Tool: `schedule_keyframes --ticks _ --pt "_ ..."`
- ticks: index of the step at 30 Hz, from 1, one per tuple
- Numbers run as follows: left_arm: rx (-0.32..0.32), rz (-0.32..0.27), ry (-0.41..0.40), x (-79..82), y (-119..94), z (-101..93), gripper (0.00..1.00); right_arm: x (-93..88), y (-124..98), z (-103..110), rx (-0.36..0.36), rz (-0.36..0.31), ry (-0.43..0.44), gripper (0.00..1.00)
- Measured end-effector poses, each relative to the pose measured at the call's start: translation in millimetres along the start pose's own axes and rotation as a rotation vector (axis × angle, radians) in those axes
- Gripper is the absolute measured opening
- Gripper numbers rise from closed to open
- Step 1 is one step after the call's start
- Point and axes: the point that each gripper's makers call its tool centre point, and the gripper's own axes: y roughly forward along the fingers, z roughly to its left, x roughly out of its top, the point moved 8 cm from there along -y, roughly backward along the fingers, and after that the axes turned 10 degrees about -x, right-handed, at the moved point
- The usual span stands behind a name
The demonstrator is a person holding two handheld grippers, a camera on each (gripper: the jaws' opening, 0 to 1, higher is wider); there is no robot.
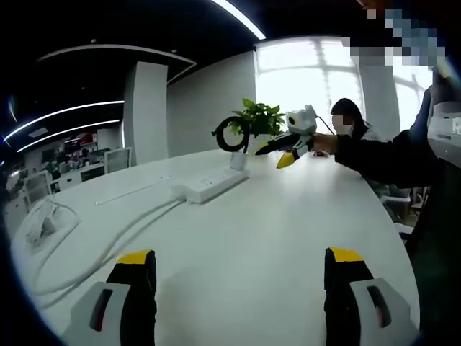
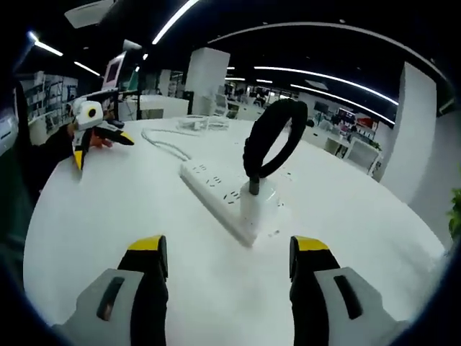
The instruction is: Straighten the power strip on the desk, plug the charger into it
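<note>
While both claws gape, charger [image 2: 258, 205] plugged into power strip [image 2: 218, 196], mid-desk [image 2: 108, 216]

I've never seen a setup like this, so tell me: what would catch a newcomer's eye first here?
Probably the white power strip lying across the middle of the round white desk, with a white charger standing at one end and its black cable coiled in a loop above it. Then the yellow-tipped jaws of the right gripper, standing apart at the bottom of the right gripper view, and the left gripper across the desk.

Charger [image 2: 258, 203] plugged into power strip [image 2: 216, 194] (on desk [image 2: 108, 216]).
</note>
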Motion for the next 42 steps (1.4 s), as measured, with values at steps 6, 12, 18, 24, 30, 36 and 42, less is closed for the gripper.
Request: schedule_keyframes --ticks 6,12,18,24,30,36,42 --pt "0.007 0.005 0.016 2.4 1.9 -0.8 0.99 -3.8 -12.9 3.8 -0.02 -0.016 0.036 0.7" --pt "0.015 0.008 0.018 6.5 2.1 0.5 0.99 -3.5 -21.4 10.1 -0.028 -0.046 0.046 0.72" --pt "0.017 0.015 0.033 12.5 -0.8 -1.5 0.99 -7.6 -26.7 14.6 -0.034 -0.075 0.082 0.75" --pt "0.019 0.025 0.048 16.2 -1.0 -0.9 0.99 -16.6 -31.1 19.0 -0.038 -0.088 0.118 0.76" --pt "0.016 0.04 0.043 17.4 6.9 -2.3 0.99 -20.4 -43.5 21.8 -0.059 -0.095 0.141 0.8" --pt "0.001 0.038 0.062 26.5 8.8 -7.4 0.99 -22.9 -51.9 25.3 -0.077 -0.129 0.175 0.84" --pt "-0.004 0.042 0.074 28.1 7.1 -9.4 0.99 -28.4 -56.7 29.8 -0.095 -0.146 0.21 0.87"
